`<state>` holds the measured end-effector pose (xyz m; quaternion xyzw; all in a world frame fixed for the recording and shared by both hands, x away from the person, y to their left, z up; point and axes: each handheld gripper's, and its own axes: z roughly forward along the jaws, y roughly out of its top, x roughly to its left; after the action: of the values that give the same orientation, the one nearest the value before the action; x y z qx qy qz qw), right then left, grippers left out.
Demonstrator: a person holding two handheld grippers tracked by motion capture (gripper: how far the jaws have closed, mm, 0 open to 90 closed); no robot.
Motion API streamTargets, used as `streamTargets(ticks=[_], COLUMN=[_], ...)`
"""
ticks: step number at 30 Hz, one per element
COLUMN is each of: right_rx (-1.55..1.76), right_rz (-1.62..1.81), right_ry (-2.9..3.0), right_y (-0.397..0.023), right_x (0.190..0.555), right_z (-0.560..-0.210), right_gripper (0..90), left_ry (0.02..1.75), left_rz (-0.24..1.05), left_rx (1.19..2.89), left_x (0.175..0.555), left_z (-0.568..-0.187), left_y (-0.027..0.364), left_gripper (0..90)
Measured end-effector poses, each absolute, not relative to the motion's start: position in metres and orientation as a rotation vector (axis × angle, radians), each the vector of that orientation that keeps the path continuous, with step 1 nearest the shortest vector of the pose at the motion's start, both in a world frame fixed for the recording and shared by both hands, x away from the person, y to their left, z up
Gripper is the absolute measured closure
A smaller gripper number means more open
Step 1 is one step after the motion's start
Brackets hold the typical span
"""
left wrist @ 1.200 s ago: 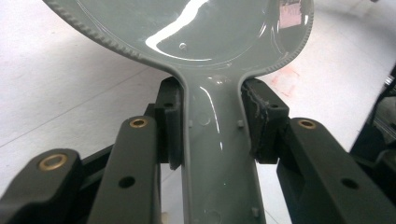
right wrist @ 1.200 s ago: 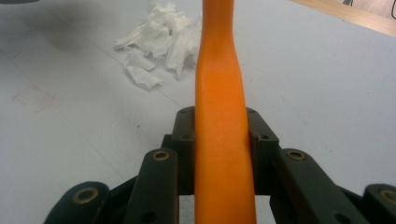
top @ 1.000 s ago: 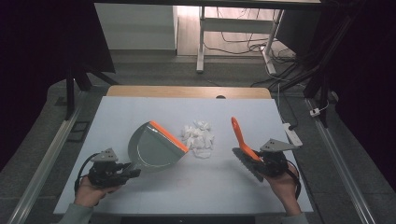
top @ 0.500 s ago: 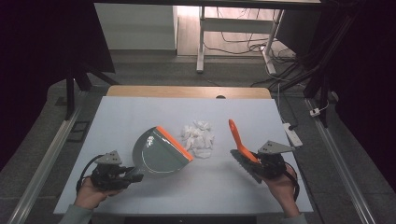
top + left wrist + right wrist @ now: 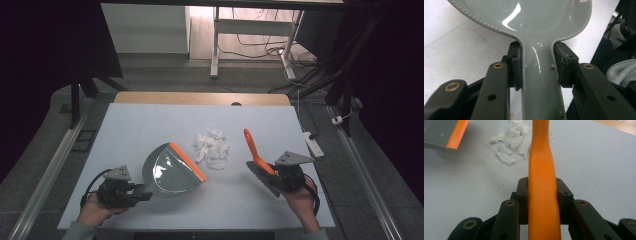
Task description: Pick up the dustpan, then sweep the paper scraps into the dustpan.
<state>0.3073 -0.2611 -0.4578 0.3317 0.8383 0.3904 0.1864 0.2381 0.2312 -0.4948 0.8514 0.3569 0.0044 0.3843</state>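
Observation:
A grey dustpan point(image 5: 170, 170) with an orange lip point(image 5: 187, 161) lies on the white table, its mouth turned toward a pile of crumpled white paper scraps point(image 5: 212, 146). My left gripper point(image 5: 142, 192) is shut on the dustpan's handle point(image 5: 540, 77), one jaw on each side. At the right, my right gripper point(image 5: 270, 176) is shut on an orange brush handle point(image 5: 542, 185) that rises toward the scraps point(image 5: 516, 137); the dark bristle head point(image 5: 261, 177) sits by the hand. The dustpan lip point(image 5: 456, 133) lies left of the scraps in the right gripper view.
The white table top point(image 5: 150, 125) has a wooden far edge point(image 5: 200, 98). A white power strip point(image 5: 313, 145) lies off the right side. Metal rails point(image 5: 47, 175) run along both sides, and desk legs with cables point(image 5: 250, 45) stand behind.
The dustpan has slid a little toward me and to the left with the left gripper. The brush has shifted slightly left, closer to the paper scraps.

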Motion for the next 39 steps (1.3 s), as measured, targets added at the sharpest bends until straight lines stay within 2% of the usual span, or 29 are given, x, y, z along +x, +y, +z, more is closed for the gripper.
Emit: streamTargets(ticks=[20,39], right_rx=[0.912,1.021], right_rz=[1.102,1.111], right_ry=[2.350,2.287], right_y=[-0.253,-0.214], right_x=[0.312,0.373], right_z=[-0.451,-0.446], right_gripper=[70.3,70.3], left_ry=[0.940,0.943], left_rz=[0.001,-0.029], left_rx=[2.213,2.249], left_x=[0.240,0.251], left_z=[-0.500,-0.505], left_y=[0.228,0.223], left_gripper=[61.4,61.4])
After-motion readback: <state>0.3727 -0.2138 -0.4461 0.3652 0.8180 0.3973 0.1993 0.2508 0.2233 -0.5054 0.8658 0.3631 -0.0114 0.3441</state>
